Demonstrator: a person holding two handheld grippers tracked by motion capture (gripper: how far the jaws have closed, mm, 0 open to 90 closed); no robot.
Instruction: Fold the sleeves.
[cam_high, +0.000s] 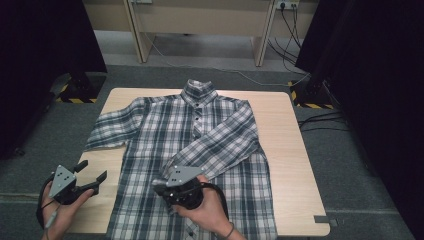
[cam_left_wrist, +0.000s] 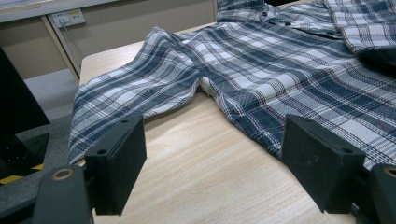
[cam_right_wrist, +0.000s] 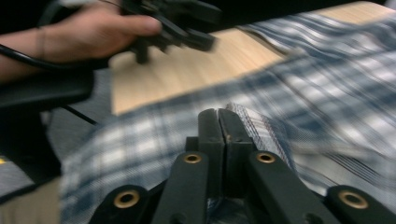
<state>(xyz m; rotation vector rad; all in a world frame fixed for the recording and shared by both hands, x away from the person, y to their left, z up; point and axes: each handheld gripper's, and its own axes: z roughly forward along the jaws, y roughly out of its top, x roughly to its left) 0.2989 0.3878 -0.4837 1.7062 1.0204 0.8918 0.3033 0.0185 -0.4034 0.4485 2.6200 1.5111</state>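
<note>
A blue-and-white plaid shirt (cam_high: 165, 135) lies face up and buttoned on the wooden table (cam_high: 280, 130), collar at the far side. One sleeve (cam_high: 220, 137) is folded diagonally across the chest. My right gripper (cam_high: 161, 186) sits at that sleeve's cuff over the shirt's lower front. In the right gripper view its jaws (cam_right_wrist: 218, 122) are shut, with plaid cuff fabric (cam_right_wrist: 254, 128) pinched between them. My left gripper (cam_high: 93, 171) hovers open over bare table at the shirt's left. Its jaws (cam_left_wrist: 215, 163) stand wide apart, with nothing between them, short of the other sleeve (cam_left_wrist: 130, 88).
Bare wood (cam_left_wrist: 196, 158) lies between the left gripper and the shirt's side hem. The other hand and its gripper (cam_right_wrist: 173, 21) show blurred in the right gripper view. Beyond the table are a wooden bench (cam_high: 200, 20), floor cables (cam_high: 320, 120) and dark curtains.
</note>
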